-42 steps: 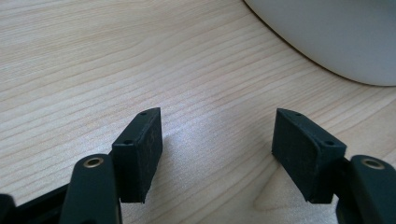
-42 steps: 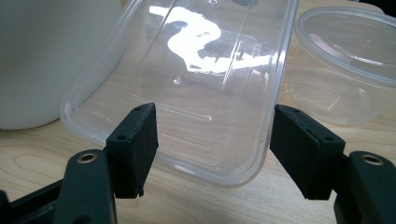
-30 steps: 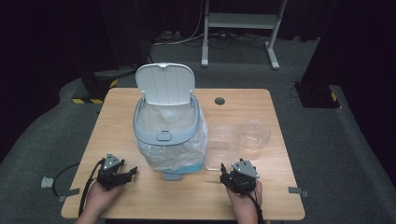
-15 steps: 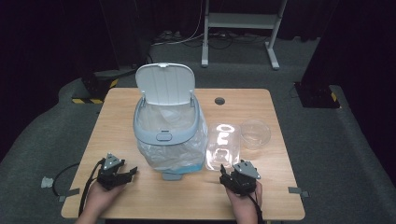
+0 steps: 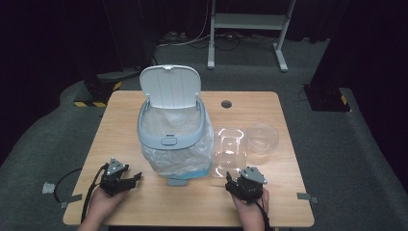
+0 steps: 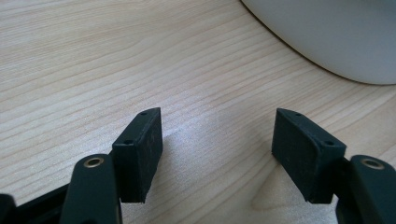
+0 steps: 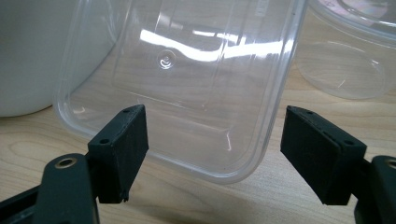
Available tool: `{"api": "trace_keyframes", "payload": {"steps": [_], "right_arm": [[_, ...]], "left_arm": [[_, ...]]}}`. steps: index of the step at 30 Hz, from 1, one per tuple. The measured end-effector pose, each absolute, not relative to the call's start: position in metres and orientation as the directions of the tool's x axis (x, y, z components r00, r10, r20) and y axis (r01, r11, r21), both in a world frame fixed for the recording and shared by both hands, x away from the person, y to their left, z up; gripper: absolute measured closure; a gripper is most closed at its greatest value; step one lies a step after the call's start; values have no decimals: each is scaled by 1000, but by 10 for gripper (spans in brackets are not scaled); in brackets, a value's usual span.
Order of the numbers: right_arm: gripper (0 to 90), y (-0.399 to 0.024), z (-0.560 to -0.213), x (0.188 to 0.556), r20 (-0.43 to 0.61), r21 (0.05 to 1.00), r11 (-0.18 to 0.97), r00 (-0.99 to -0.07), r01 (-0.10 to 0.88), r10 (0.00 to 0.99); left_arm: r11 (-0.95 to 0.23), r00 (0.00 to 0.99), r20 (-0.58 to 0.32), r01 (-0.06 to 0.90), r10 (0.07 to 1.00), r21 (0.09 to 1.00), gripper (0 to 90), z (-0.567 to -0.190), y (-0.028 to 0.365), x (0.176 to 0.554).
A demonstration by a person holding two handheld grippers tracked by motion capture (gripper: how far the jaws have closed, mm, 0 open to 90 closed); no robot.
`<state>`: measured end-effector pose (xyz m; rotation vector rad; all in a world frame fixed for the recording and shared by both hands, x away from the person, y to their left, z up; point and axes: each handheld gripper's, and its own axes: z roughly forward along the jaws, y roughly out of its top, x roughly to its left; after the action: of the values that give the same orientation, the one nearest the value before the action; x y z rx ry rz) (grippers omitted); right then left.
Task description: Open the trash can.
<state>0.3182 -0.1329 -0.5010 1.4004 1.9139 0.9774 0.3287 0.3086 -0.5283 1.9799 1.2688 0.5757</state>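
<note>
**Desk:** Where does the clear rectangular container (image 5: 230, 153) stand?

**Photographer:** It lies flat on the wooden table (image 5: 288, 144), right of centre, just beside the lined grey bin (image 5: 173, 139) and close to a round clear tub (image 5: 262, 138) on its other side. The right gripper (image 5: 234, 179) sits at the container's near edge; its jaws have just been opening and stand apart, one to each side of the rim (image 7: 233, 175), pressing on nothing.

**Desk:** And the other hand?

**Photographer:** The left gripper (image 5: 136, 177) rests near the front left corner, jaws apart over bare wood.

**Desk:** Progress?

**Photographer:** The bin's lid (image 5: 169, 86) is up and the bag looks empty. Judging by that, both plastic pieces have yet to go in; nothing is grasped.
</note>
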Motion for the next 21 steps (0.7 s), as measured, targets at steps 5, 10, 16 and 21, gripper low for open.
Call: {"api": "trace_keyframes", "payload": {"steps": [5, 10, 16, 21], "right_arm": [[233, -130, -503, 318, -26, 815, 193, -297, 546, 954], [232, -130, -503, 318, -21, 814, 188, -295, 550, 955], [232, -130, -508, 320, -24, 802, 195, -297, 564, 955], [231, -130, -511, 322, -12, 792, 188, -294, 581, 956]], "left_arm": [[-272, 421, -4, 593, 907, 758, 336, -528, 309, 329], [-273, 422, -4, 593, 907, 758, 336, -528, 309, 329], [-273, 422, -4, 593, 907, 758, 336, -528, 308, 328], [-272, 421, -4, 593, 907, 758, 336, -528, 308, 328]]}}
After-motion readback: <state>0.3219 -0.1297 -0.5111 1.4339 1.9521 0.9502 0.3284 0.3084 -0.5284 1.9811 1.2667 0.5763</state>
